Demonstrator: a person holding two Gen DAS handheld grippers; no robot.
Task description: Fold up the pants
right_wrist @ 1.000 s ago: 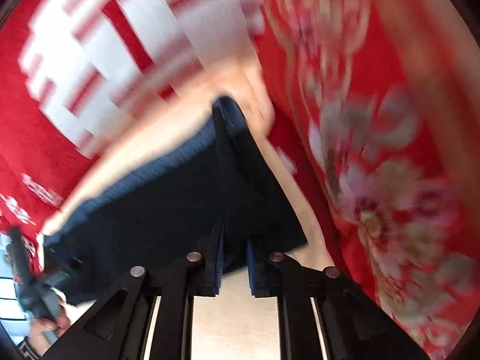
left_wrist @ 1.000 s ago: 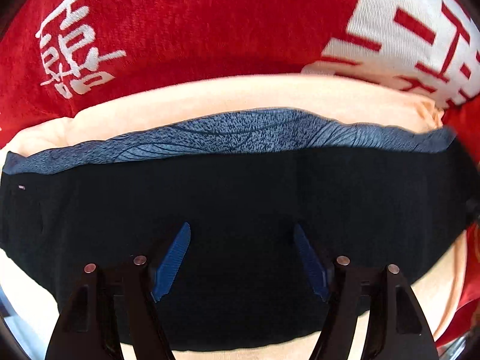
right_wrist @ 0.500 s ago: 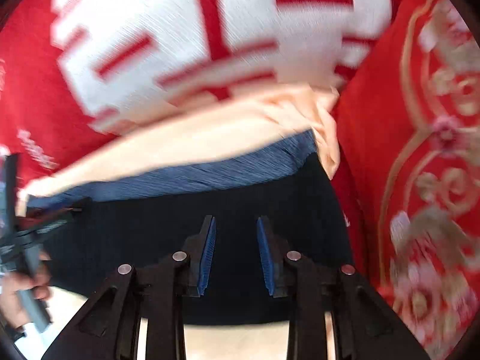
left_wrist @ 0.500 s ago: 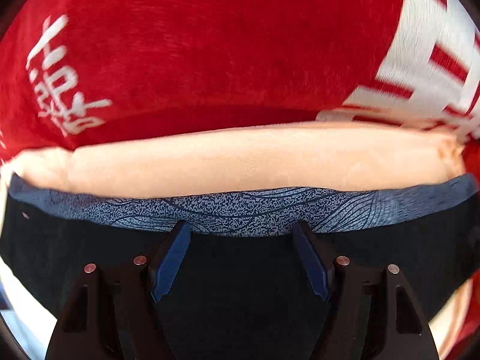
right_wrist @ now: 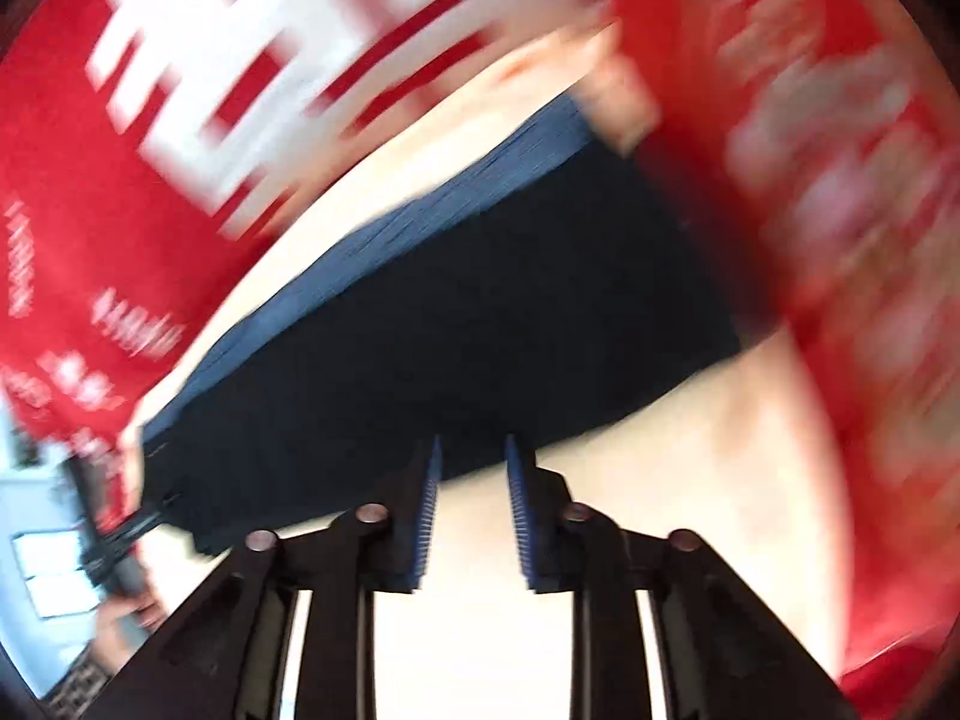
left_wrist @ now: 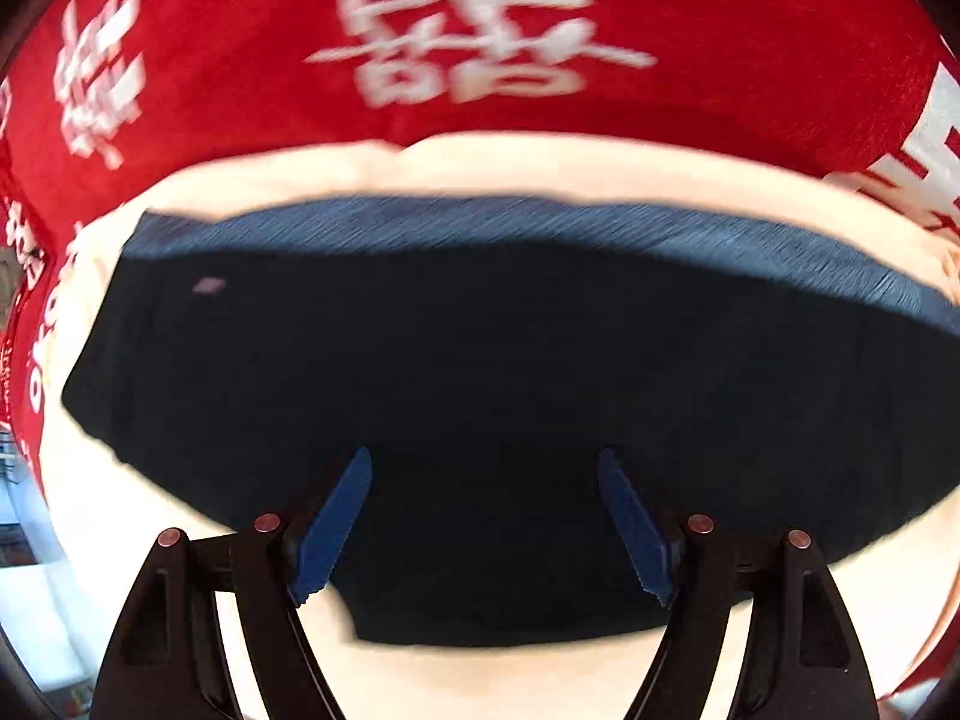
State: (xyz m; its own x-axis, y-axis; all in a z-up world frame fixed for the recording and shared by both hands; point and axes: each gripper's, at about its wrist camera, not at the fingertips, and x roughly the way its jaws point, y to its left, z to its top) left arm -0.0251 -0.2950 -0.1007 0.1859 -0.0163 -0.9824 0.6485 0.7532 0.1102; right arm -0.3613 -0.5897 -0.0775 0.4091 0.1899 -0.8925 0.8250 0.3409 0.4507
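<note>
While both views are smeared by motion, the dark pants [left_wrist: 510, 372] lie flat as a folded slab on a pale peach cloth [left_wrist: 540, 165], which rests on a red cover with white characters [left_wrist: 240, 48]. A blue-grey patterned band [left_wrist: 540, 222] runs along the pants' far edge. The left gripper [left_wrist: 483, 525] hangs over them, its jaws wide and opening with nothing pinched. The right gripper [right_wrist: 471, 513] sits at the near edge, jaws a little apart and empty.
</note>
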